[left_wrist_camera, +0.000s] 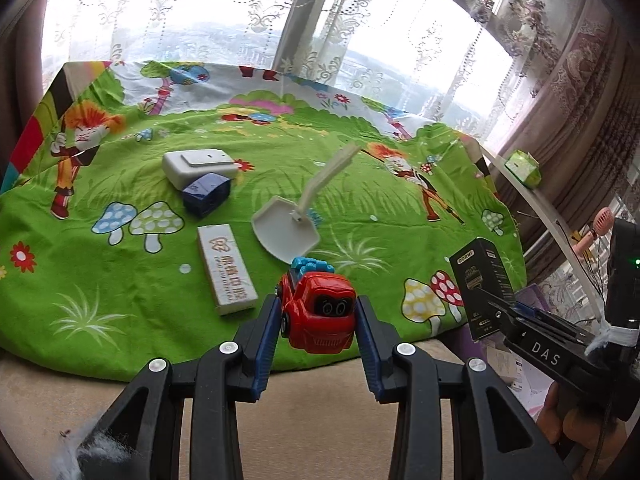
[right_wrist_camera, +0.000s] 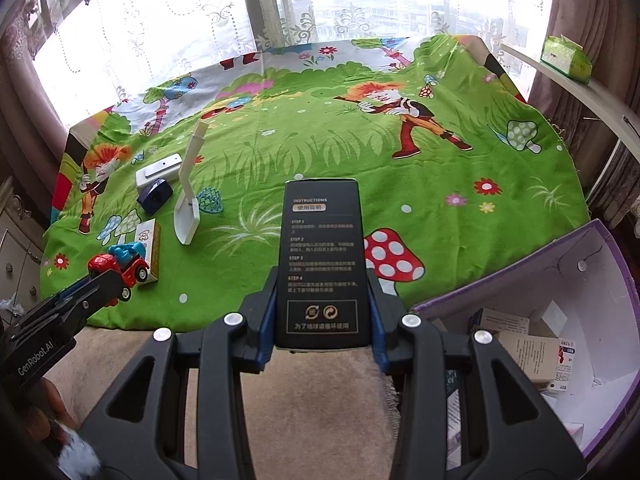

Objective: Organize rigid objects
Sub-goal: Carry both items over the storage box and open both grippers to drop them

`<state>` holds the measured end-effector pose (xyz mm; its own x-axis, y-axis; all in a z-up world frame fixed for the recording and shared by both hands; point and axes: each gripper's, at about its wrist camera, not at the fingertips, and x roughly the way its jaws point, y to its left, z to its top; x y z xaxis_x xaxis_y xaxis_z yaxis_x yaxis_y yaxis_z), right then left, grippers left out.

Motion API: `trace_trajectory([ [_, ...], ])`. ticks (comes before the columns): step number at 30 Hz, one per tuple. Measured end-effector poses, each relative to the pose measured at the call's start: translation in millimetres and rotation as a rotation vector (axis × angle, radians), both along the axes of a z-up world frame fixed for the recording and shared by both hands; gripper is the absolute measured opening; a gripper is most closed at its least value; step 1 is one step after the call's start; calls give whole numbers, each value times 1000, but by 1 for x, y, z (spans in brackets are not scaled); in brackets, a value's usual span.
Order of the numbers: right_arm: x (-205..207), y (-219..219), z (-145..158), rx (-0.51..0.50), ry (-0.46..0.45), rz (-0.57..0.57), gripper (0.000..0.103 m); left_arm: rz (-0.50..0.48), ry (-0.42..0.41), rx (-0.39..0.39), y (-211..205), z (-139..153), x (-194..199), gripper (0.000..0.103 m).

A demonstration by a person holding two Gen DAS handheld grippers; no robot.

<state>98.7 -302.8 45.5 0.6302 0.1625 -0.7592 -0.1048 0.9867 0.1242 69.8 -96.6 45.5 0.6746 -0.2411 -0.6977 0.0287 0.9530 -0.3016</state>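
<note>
My left gripper [left_wrist_camera: 318, 316] is shut on a red toy car [left_wrist_camera: 318, 312] with a blue top, held above the near edge of the green cartoon cloth [left_wrist_camera: 120, 280]. The same red toy car [right_wrist_camera: 120, 270] shows at the left of the right wrist view. My right gripper [right_wrist_camera: 322, 308] is shut on a tall black box [right_wrist_camera: 322, 264] with white instruction text, held upright. That black box [left_wrist_camera: 482, 284] shows at the right of the left wrist view. On the cloth lie a white shovel [left_wrist_camera: 292, 228], a long white box [left_wrist_camera: 226, 268], a dark blue box [left_wrist_camera: 206, 194] and a white case [left_wrist_camera: 196, 166].
A purple-rimmed open box [right_wrist_camera: 560, 320] with several small cartons inside stands at the lower right, below the cloth's edge. A beige cushion [right_wrist_camera: 320, 400] lies under both grippers. A green tissue pack [right_wrist_camera: 566, 58] sits on a white shelf by the curtains.
</note>
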Motion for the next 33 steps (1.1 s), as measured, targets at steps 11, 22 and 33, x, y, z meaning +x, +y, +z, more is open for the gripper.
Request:
trace_trajectory([
  [11,-15,-67,-12,12,28,-85,42,-159,-9,15,-66,8,6,39],
  [22,-24,-154,-16,27,38,-257,42,-328,0,0,-139,12,12,39],
  [33,-28,-197,-15,47,36,-338,43,-533,29,-23,-205,9,3,45],
])
